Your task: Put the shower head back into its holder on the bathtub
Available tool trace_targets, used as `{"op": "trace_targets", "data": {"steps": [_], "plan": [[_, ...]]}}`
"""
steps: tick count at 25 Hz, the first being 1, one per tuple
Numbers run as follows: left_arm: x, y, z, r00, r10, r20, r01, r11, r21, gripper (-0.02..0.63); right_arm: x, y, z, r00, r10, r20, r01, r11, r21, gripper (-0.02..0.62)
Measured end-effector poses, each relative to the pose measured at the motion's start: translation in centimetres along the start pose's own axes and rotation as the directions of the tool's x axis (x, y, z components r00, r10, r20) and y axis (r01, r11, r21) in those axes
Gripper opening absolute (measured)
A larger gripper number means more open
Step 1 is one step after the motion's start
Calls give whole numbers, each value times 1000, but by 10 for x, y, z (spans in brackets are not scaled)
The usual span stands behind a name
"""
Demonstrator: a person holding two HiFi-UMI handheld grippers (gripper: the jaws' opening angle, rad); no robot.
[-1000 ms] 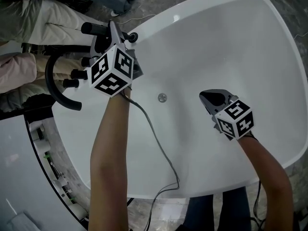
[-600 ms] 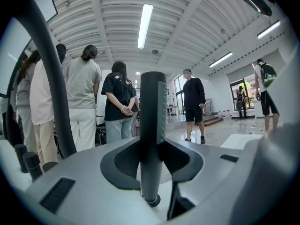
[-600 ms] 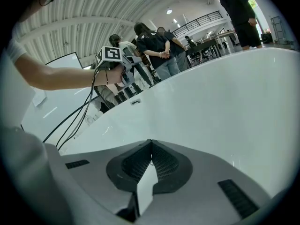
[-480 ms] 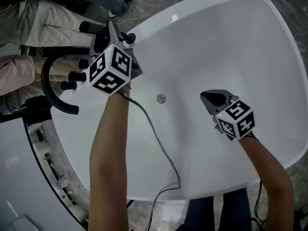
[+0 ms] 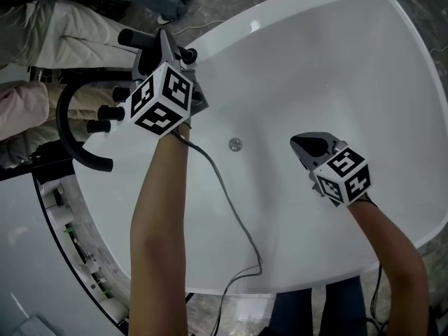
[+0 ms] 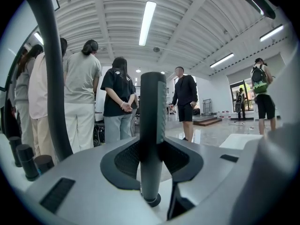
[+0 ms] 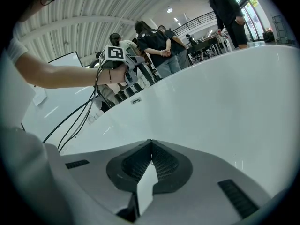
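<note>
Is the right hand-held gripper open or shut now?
Shut. The right hand-held gripper shows its jaw tips touching, with nothing between them.

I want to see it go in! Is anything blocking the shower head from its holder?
Nothing visible does. The left hand-held gripper grips the shower head at the bathtub rim; the curved spout stands off to one side.

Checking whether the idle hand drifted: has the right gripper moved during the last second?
No. In the head view the right gripper sits at the same spot to the right of the drain as before.
</note>
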State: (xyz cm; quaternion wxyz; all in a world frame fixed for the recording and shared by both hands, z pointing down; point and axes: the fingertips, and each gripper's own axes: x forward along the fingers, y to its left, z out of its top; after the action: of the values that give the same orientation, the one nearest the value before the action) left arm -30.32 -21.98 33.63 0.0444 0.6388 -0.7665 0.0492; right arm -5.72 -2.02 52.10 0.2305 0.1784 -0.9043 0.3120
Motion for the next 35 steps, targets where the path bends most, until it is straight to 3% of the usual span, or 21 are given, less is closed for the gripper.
{"op": "trace_targets", "data": {"steps": [35], "plan": [[10, 9, -23, 999, 32, -15, -32, 999, -18, 124, 0, -6, -6, 1000, -4, -7, 5, 1000, 13, 6]]}}
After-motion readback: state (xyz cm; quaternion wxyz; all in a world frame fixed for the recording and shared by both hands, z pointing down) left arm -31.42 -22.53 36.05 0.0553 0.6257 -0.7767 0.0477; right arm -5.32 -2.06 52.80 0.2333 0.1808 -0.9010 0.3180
